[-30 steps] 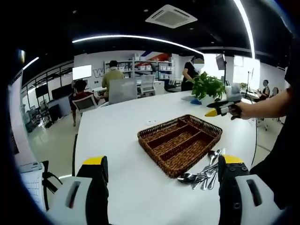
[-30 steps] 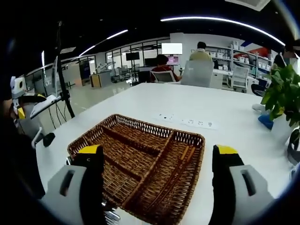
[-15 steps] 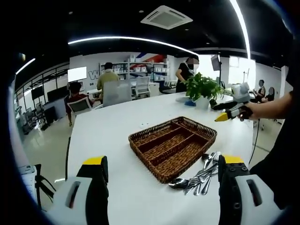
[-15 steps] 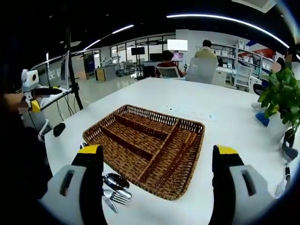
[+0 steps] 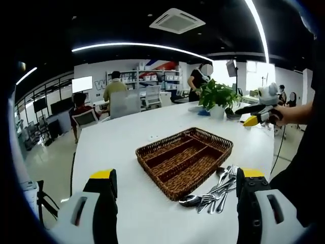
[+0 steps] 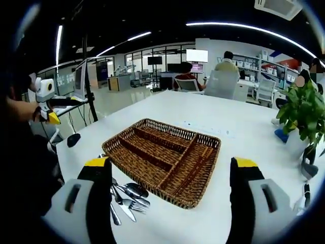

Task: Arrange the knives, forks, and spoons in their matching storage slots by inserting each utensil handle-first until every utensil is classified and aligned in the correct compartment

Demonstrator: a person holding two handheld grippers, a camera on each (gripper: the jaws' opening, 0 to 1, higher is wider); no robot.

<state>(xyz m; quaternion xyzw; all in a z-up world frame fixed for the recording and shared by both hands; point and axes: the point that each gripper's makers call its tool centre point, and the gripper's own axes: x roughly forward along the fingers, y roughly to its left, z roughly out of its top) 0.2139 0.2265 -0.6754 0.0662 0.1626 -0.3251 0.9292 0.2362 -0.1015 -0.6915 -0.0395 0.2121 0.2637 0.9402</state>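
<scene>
**While nothing is yet in the tray: picking the first utensil**

Since both tools hang above the table with nothing in them, we judge the step in hand to be the first pick. Our left gripper [image 5: 174, 195] has its jaws spread wide and empty; our right gripper [image 6: 171, 190] is likewise spread and empty. To do this well, we should single out one piece from the heap, take it near the working end so the handle leads, and check its kind before choosing a compartment.

Nearest us lies the pile of cutlery [image 5: 213, 190], at about four o'clock in the left gripper view and seven o'clock in the right gripper view [image 6: 125, 197]. It is a loose, overlapping heap of shiny metal spoons and forks resting on the white table [image 5: 117, 152], just beside the tray's near edge. We cannot tell the knives apart.

Beyond it sits the wicker cutlery tray [image 6: 165, 158], brown, woven, shallow, divided into long slots, all bare. Farther off at two o'clock stands a potted plant [image 5: 217, 95].
</scene>
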